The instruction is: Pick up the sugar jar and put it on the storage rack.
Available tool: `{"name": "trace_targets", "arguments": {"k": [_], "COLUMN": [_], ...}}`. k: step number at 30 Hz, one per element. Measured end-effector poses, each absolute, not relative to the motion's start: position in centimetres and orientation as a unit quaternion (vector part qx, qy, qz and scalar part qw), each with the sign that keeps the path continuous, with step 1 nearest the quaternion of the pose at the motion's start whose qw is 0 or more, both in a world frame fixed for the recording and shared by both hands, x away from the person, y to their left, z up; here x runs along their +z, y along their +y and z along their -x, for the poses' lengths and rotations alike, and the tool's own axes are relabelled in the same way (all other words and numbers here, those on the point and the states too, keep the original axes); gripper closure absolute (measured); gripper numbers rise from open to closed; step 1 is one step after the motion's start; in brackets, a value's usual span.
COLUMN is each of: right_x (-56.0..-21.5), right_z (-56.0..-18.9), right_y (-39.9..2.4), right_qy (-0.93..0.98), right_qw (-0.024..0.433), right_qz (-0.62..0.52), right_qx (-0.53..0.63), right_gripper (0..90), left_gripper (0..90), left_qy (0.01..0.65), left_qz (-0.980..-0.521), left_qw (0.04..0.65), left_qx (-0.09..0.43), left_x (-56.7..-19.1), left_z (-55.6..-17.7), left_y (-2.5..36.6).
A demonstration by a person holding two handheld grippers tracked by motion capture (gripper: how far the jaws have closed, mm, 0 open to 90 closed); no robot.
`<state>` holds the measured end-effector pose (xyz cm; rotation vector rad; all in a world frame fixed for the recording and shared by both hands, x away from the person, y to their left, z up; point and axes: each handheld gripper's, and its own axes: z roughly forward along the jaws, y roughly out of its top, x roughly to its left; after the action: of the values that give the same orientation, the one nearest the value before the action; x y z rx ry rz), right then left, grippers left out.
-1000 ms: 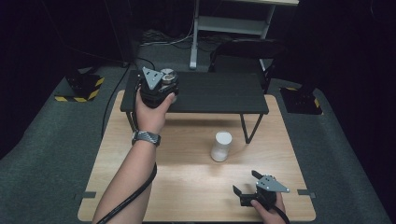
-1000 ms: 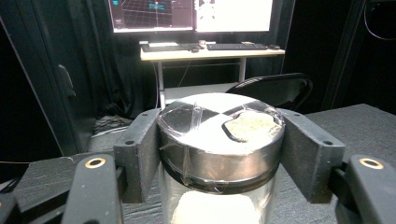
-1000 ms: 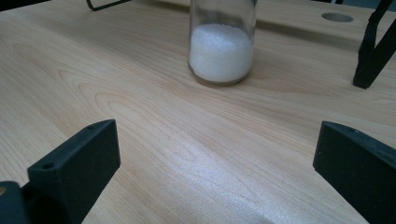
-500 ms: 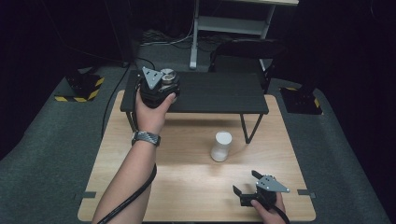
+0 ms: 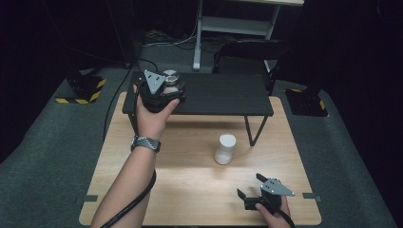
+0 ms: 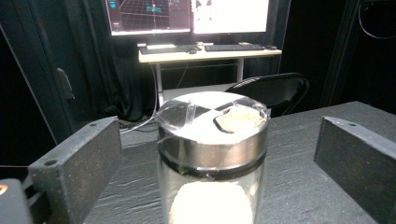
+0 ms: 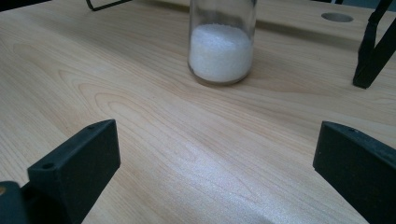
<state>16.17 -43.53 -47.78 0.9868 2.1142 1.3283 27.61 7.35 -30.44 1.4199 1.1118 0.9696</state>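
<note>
Since the earlier frame the left gripper's [image 5: 164,92] jaws have just been opening, and they now stand wide apart with a glass jar [image 6: 212,158] between them, clear of both. The hand itself stays put. The jar, capped with a taped silver lid [image 5: 170,75] and partly filled with white powder, stands upright on the left end of a low black shelf [image 5: 223,97] that sits at the far side of a light wooden table [image 5: 190,190]. It looks released, resting on its own.

A second jar [image 5: 225,148], also holding white grains, stands on the table in front of the shelf, near one of the shelf's black legs [image 5: 254,130]. Well apart from it, at the near right corner, the right gripper [image 5: 249,190] rests in the person's hand with its jaws spread wide and nothing between them; it faces that second jar.

The likely risk is in the left hand's retreat: if it draws back off-line or tilts, a jaw could clip the tall jar and tip it, or push it toward the shelf's nearby edge.
</note>
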Motion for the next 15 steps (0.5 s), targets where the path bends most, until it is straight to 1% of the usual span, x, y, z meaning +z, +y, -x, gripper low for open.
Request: {"name": "trace_targets", "arguments": {"k": [6,15], "right_x": [-47.8,-47.8], "right_z": [-16.2,-16.2], "right_y": [-43.6,-43.5], "right_qy": [0.767,0.768], "right_qw": [0.227,0.228], "right_qz": [-0.358,-0.357], "right_qx": [0.482,0.481], "right_gripper": [0.2,0.2], "left_gripper": [0.3,0.3], "left_qy": [0.459,0.442], "left_qz": [-0.59,-0.594], "left_qw": [0.528,0.536], "left_qx": [0.404,0.406], "left_x": [-31.0,-32.2], "left_z": [-27.1,-24.8], "left_y": [8.2,8.9]}}
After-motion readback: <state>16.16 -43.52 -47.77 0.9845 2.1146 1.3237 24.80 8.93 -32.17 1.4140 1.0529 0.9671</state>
